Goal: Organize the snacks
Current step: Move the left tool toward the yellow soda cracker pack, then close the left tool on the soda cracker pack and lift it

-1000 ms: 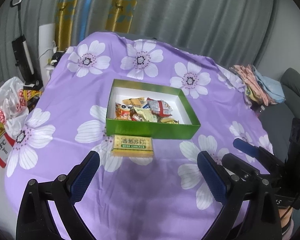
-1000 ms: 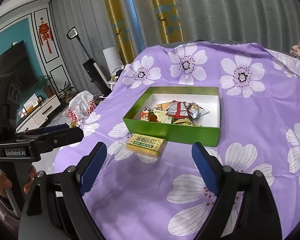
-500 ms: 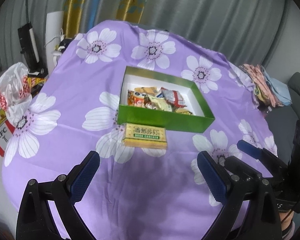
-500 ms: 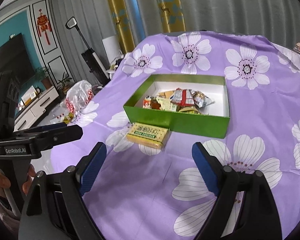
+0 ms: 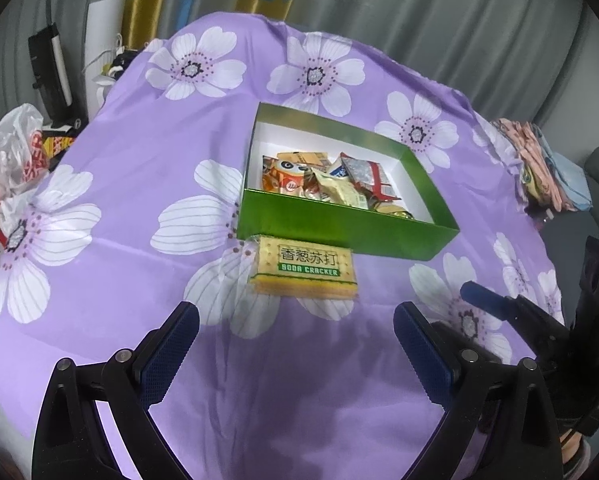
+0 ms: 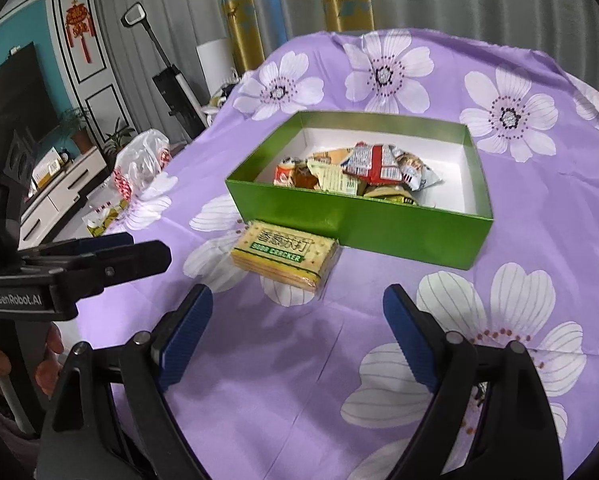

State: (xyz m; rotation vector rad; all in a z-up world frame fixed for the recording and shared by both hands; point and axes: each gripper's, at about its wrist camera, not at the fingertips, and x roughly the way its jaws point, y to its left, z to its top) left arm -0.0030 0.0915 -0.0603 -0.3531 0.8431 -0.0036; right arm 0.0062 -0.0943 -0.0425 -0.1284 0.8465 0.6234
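A big table wears a purple cloth [image 5: 139,152] with white flowers on it; it fills most of what can be seen from both grippers. On the cloth sits one green box [image 5: 339,228] with white insides; it has no lid on. Inside the box lies a heap of small snack packets [image 5: 331,184]; they are piled on each other, so I cannot count them well, but one orange packet with a cartoon face [image 5: 287,172] and one red and white packet [image 6: 375,160] stand out.

One pack of soda crackers [image 5: 304,267] lies flat on the cloth, just outside the box, right up against its near green wall; I cannot tell if it touches the wall.

There are two grippers; each has two black arms with blue pads. The left gripper [image 5: 295,344] hangs over the cloth near the crackers; its jaws are spread wide apart; it holds nothing and touches nothing. The right gripper [image 6: 297,328] is beside it, also over the cloth near the crackers; its jaws are spread wide too; nothing is between them.

Off the table there is one white plastic bag [image 6: 139,164] with red marks, and one stack of folded cloths [image 5: 539,164] at the far side.
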